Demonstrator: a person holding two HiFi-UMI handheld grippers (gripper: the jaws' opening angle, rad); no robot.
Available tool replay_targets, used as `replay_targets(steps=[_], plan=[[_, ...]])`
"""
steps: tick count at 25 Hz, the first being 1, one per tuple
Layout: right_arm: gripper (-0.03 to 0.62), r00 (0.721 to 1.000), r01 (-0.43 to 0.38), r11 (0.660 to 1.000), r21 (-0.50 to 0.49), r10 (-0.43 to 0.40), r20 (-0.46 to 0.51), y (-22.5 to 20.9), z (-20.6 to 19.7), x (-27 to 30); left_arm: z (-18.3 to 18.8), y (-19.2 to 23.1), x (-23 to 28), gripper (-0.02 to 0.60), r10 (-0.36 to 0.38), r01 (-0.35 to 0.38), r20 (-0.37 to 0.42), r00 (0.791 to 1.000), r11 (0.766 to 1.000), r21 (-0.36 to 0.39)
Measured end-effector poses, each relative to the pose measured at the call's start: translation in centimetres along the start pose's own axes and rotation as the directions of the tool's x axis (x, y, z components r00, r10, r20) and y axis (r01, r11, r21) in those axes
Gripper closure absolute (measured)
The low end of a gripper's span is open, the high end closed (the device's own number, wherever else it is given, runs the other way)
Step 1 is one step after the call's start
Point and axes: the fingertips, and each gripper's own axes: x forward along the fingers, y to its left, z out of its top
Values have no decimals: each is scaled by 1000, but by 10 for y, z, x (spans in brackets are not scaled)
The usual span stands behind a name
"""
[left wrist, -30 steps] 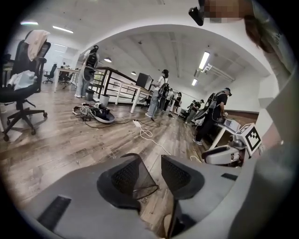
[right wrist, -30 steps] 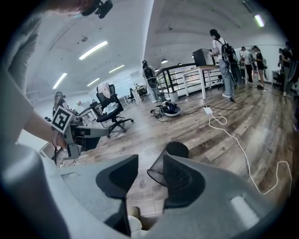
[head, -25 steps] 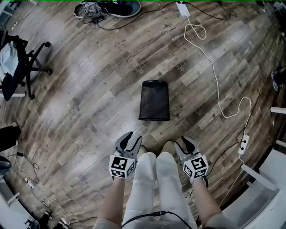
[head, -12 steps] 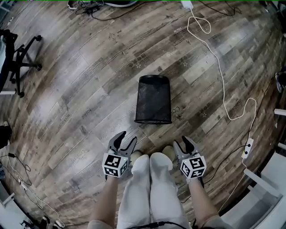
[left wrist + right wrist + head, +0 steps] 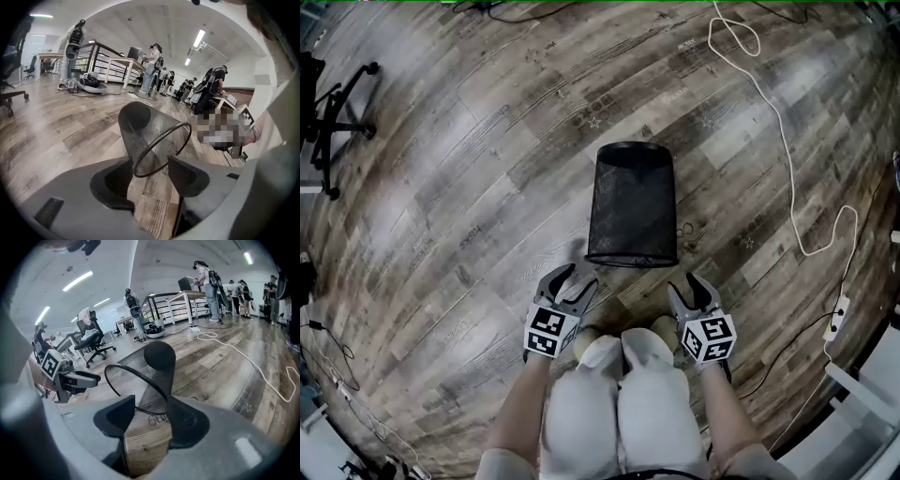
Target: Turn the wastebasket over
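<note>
Both grippers are lower and closer than a second ago. Left gripper [image 5: 574, 278] is now just short of the wastebasket [image 5: 633, 202] rim's left end, right gripper [image 5: 689, 286] just short of its right end. Both sets of jaws are opening wide and empty, so probably a grab setup. The wastebasket lies on its side on the floor [image 5: 441, 187], mouth toward the grippers, base away, long axis running straight out.

There was one black wire-mesh wastebasket [image 5: 633, 202], one long white looping cable [image 5: 788, 169], one black wheeled office chair [image 5: 333, 117] and one white power strip [image 5: 839, 314].
</note>
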Motion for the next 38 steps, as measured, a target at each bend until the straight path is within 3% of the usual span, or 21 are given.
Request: replay_targets(steps=[4, 9, 13, 20, 24, 27, 32, 38], plan=[[391, 1000, -9, 1000, -4, 9, -7, -15, -20, 31, -23, 12, 32, 350, -23, 24, -36, 999, 999, 23], [390, 1000, -17, 1000, 10, 17, 24, -32, -33, 62, -31, 28, 59, 318, -29, 31, -24, 999, 997, 72], [390, 997, -30, 999, 17, 28, 70, -35, -35, 84, -40, 28, 78, 318, -84, 87, -25, 996, 989, 123], [431, 974, 36, 999, 25, -41, 225, -37, -13, 94, -27, 30, 89, 318, -109, 91, 63, 992, 966, 241], [526, 962, 79, 997, 9, -78, 260, -39, -8, 92, -15, 38, 86, 318, -82, 51, 136, 987, 975, 216], [537, 958, 87, 996, -4, -83, 273, -37, -6, 92, -12, 45, 85, 319, -61, 34, 142, 988, 982, 184], [546, 961, 102, 995, -4, -98, 259, -38, -7, 91, -10, 50, 82, 436, -12, -18, 127, 992, 972, 233], [551, 975, 110, 993, -42, -100, 198, -35, 15, 83, 0, 51, 74, 479, 61, -72, 49, 997, 966, 248]])
